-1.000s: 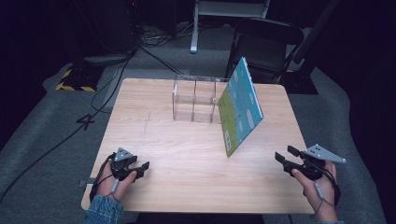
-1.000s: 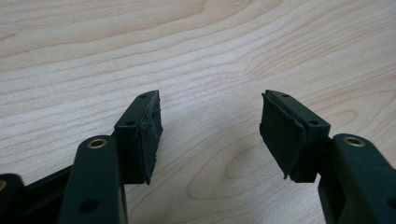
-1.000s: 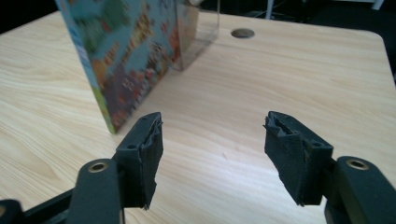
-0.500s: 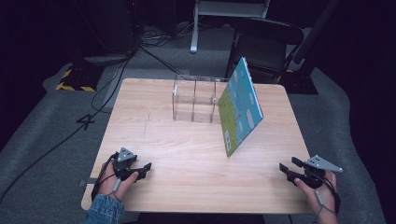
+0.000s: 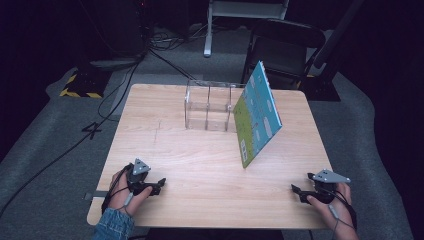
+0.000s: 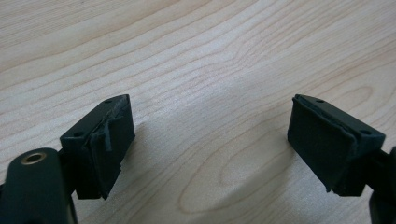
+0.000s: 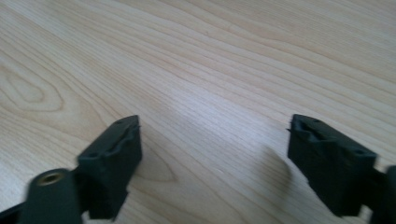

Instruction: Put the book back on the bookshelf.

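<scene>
High view: the table (image 5: 200, 200) carries a clear three-compartment organizer (image 5: 210, 106) near its far edge, and a blue-and-green book (image 5: 256, 116) leans tilted against that organizer's right end, its lower edge on the wood toward the middle; the left gripper (image 5: 159, 185) rests at the near left corner, the right gripper (image 5: 296, 192) at the near right corner, both well apart from the book; the jaws of each have just been opening, with nothing between them.

Left gripper view: the jaws stand wide apart over bare wood grain.

Right gripper view: likewise spread and empty.

Judgement: the book is untouched and outside the compartments, so reaching, grasping and placing all seem left to do.
</scene>
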### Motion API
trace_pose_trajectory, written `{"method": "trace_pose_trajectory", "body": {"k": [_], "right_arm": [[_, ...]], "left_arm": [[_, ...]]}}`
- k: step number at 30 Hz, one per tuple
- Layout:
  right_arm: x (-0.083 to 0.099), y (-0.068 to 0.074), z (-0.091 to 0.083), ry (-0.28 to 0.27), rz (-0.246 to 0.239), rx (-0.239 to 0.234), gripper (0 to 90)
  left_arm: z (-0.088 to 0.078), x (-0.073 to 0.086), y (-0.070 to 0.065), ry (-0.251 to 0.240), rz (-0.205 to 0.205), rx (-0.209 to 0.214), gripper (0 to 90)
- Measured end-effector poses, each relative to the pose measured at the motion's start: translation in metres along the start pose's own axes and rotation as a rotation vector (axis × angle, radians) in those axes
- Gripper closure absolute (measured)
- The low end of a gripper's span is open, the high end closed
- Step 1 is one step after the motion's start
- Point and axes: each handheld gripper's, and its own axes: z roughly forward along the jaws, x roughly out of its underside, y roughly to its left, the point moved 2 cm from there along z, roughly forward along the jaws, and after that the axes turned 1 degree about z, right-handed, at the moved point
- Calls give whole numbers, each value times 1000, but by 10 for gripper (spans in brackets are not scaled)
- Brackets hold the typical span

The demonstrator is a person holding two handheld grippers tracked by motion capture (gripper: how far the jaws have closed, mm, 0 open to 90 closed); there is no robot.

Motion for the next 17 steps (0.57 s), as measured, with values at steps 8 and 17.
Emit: {"method": "trace_pose_trajectory", "body": {"k": [8,17], "right_arm": [[0,1,2,22,29,-39,115],[0,1,2,21,29,-42,114]], "left_arm": [[1,-1,-1,6,14,-7,128],[2,-1,-1,10,14,-6,115]]}}
